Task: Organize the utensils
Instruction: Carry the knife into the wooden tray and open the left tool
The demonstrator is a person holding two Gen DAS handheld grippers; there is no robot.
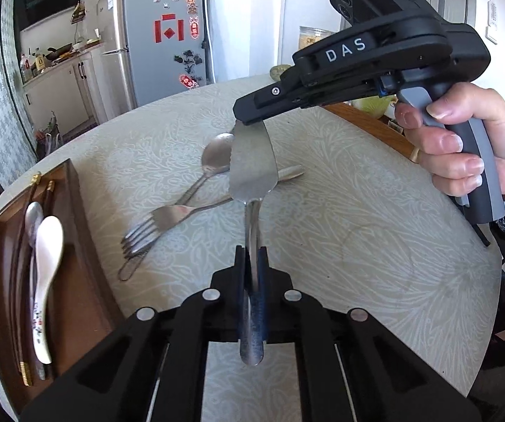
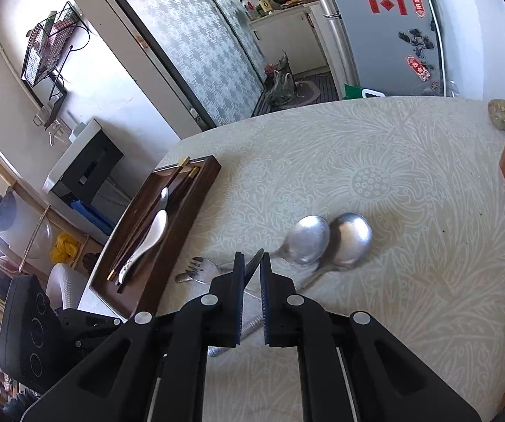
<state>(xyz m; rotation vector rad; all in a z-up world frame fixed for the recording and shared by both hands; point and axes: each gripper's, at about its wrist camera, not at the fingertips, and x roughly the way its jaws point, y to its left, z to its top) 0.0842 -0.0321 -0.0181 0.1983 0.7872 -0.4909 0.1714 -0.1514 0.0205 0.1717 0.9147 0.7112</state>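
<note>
Flat steel cake server (image 1: pixel 250 165) held aloft over the table, left of it the dark wooden tray (image 1: pixel 76 207) | our left gripper (image 1: pixel 251 263) clamps its handle; right gripper (image 1: pixel 248 119) narrow around the blade tip, contact unclear | stiff, light, slick: we'd keep hold at the handle.

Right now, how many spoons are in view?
4. Two metal spoons lie side by side on the table; a white ceramic spoon and a smaller metal spoon lie in the wooden tray. The cake server may hide more.
</note>
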